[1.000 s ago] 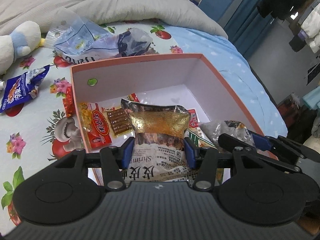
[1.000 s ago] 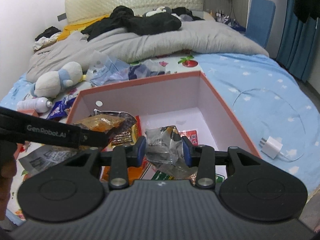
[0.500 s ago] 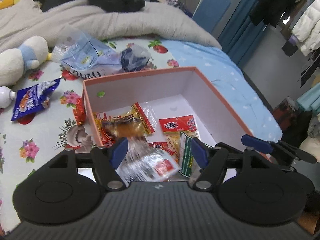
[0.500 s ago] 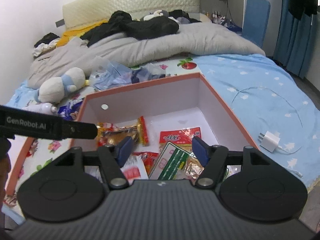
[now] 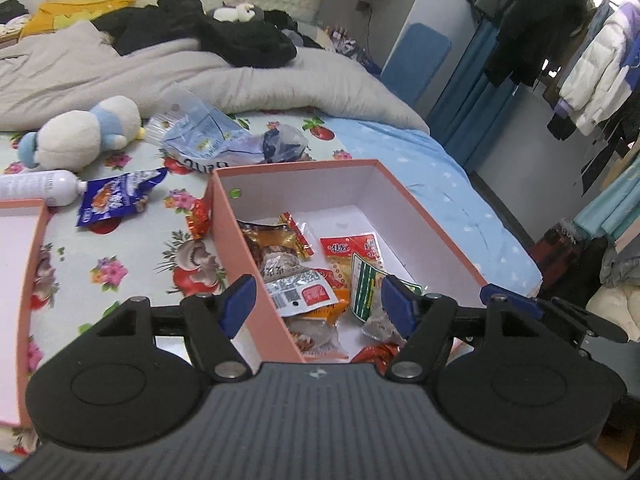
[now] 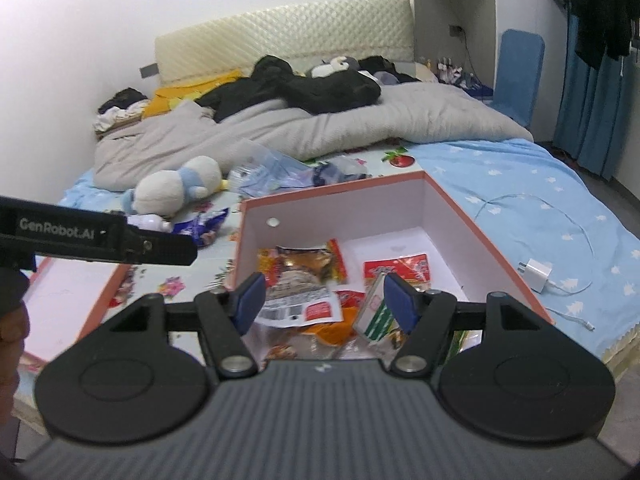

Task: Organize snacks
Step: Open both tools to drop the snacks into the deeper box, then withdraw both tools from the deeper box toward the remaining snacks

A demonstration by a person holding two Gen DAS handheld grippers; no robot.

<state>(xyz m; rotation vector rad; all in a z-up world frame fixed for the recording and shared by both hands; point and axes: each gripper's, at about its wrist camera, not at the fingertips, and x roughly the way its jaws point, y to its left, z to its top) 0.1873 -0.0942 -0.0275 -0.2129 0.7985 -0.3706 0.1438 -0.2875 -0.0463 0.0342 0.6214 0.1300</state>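
**Both grippers spread and empty above the snack box**

The largest thing in front of both grippers is the bed (image 6: 520, 184), covered with a flowered sheet. On it, just ahead of the fingers, stands the open pink box (image 5: 420, 216); a shallow pink lid (image 5: 20, 260) lies to the left of the left gripper (image 5: 318, 300). The left gripper's jaws have just been opening and are now spread, with nothing between them. The right gripper (image 6: 322, 300) is the same: its jaws have just been opening, they stand apart, and no packet is pinched.

Inside the box, directly beyond the fingertips, lies a loose pile of snack packets (image 5: 312, 276), among them a red and yellow packet (image 5: 352, 248) farther forward. Outside the box, ahead and to the left of the left gripper, a blue snack packet (image 5: 116, 200) lies on the sheet, and a small red packet (image 5: 198, 220) lies against the outer wall of the box. I judge these two are yet to be collected.

Such packets seem light, soft and a little slippery, because the film is glossy. It is better to take one at its flat sealed edge, where the film is stiffer, and not to squeeze the middle, which may crush the food inside.
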